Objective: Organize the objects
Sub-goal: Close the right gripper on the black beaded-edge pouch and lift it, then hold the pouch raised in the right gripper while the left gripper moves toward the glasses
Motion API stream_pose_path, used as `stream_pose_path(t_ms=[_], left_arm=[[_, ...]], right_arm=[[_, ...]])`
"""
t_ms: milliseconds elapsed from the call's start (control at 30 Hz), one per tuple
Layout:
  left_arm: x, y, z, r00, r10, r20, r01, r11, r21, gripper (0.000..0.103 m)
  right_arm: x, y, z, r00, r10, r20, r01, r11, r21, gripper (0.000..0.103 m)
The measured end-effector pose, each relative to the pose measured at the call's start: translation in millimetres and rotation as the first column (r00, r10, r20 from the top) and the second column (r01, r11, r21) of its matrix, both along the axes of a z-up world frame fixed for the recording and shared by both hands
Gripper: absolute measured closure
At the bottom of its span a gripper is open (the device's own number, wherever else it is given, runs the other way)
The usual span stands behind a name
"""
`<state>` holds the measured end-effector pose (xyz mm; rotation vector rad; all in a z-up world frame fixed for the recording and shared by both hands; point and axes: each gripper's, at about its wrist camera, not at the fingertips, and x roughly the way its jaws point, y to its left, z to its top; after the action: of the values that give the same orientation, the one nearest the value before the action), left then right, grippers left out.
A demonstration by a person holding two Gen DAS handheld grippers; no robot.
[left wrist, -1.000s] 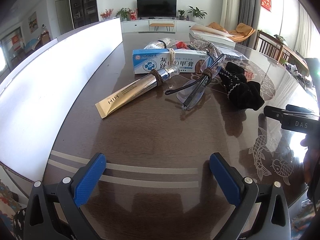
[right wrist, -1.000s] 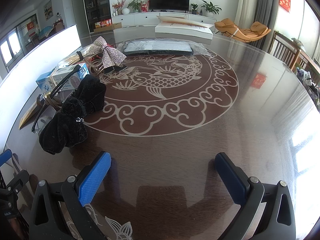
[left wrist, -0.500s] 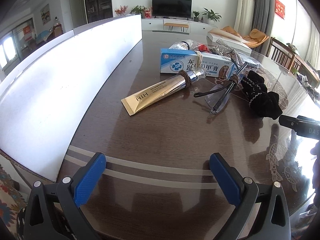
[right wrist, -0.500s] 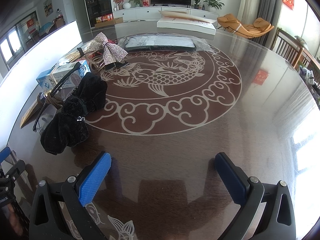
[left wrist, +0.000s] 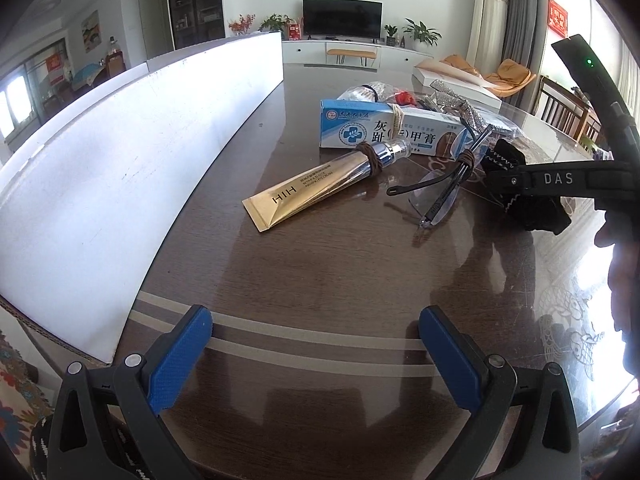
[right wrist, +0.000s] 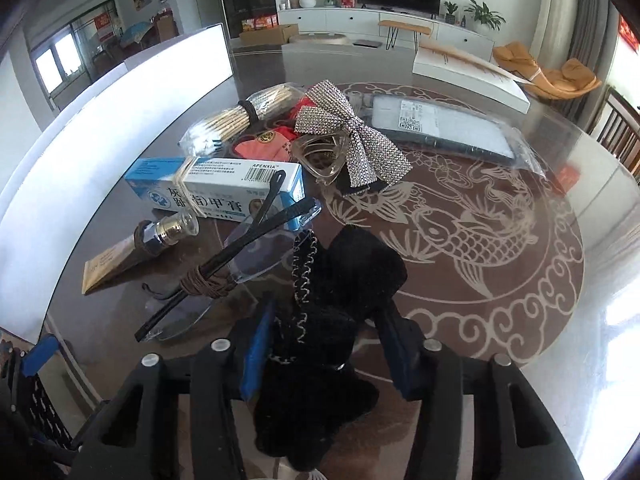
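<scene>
Black and fuzzy, the sock bundle [right wrist: 340,300] sits between the pads of your right gripper [right wrist: 324,352], whose jaws have just been closing and now pinch it on the tabletop [right wrist: 520,340], just beside the tied glasses [right wrist: 224,276]. Your left gripper [left wrist: 316,356] hangs with its jaws spread wide over bare wood (nothing between them). Ahead of it lie the gold tube [left wrist: 316,188] and, touching the tube's cap, the blue-and-white box [left wrist: 384,132].
</scene>
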<state>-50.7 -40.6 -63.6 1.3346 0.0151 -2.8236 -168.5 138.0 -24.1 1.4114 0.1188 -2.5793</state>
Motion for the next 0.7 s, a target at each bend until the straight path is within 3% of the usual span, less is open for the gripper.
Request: stream_pose_path(t_ms=[200,400,567,700], left_arm=[[-0.9,0.6,-1.1,1.000,0.009,-0.002,-0.009,1.000,0.000,0.000],[-0.9,0.7,-2.1,1.000,0.018,-0.010,-0.018,1.000,0.000,0.000],[-0.8,1.0,-2.6,1.000,0.025,-0.014,-0.025,1.000,0.000,0.000],[-0.7,1.1,-2.6,1.000,0.025,-0.014,-0.025,1.000,0.000,0.000]], right_arm=[[25.1,53.3,-5.2,0.995,-0.090,-0.038,0.092,0.995,0.034,0.064],[41.7,74.2,-4.9,0.992,-0.079,-0.102,0.085,0.995,0.053,0.062],[38.4,78.7,-9.7,0.990,-0.094,-0.109,0.100,0.994,0.052,0.050],[34.8,85.9,-14.0,0.986,-0.135,-0.099,0.139,0.990,0.035,0.023]])
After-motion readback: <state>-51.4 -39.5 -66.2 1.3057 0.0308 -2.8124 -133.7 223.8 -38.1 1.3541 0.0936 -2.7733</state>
